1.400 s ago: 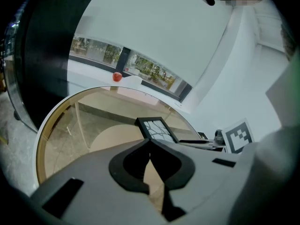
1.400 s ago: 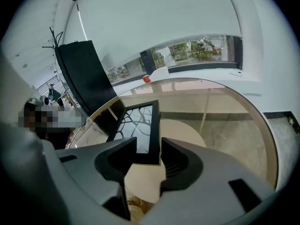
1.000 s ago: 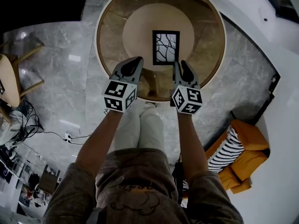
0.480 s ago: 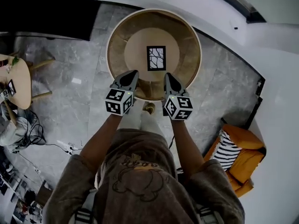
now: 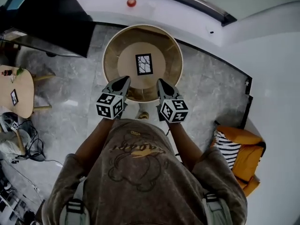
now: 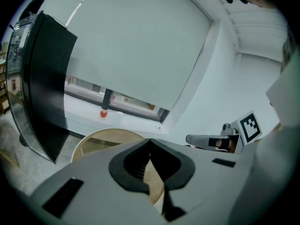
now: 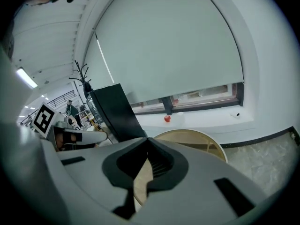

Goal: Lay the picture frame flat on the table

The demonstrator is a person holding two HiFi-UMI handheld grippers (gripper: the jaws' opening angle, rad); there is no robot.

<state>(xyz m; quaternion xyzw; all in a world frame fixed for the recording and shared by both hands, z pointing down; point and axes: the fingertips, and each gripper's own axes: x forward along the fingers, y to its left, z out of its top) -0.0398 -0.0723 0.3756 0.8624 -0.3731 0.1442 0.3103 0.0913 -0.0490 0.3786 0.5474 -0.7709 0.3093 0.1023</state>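
Note:
A black picture frame (image 5: 144, 63) with a white branch print lies flat at the middle of the round wooden table (image 5: 111, 46) in the head view. My left gripper (image 5: 123, 81) and right gripper (image 5: 161, 83) hover side by side over the table's near rim, short of the frame. Both are shut with nothing between the jaws. In the left gripper view the left gripper (image 6: 149, 140) has its tips meeting above the table (image 6: 101, 138). The right gripper (image 7: 147, 139) in its own view also has its tips together over the table (image 7: 197, 141). The frame is hidden in both gripper views.
A black panel (image 5: 51, 25) stands at the back left. A red knob (image 5: 131, 2) sits on the white ledge beyond the table. A small wooden table (image 5: 14, 90) is at the far left, an orange seat with a striped cushion (image 5: 236, 153) at the right. Marble floor surrounds the table.
The head has risen and drawn back, so the table and frame look smaller and farther. Both grippers have pulled back from the frame to the near rim. The right jaws have shut.

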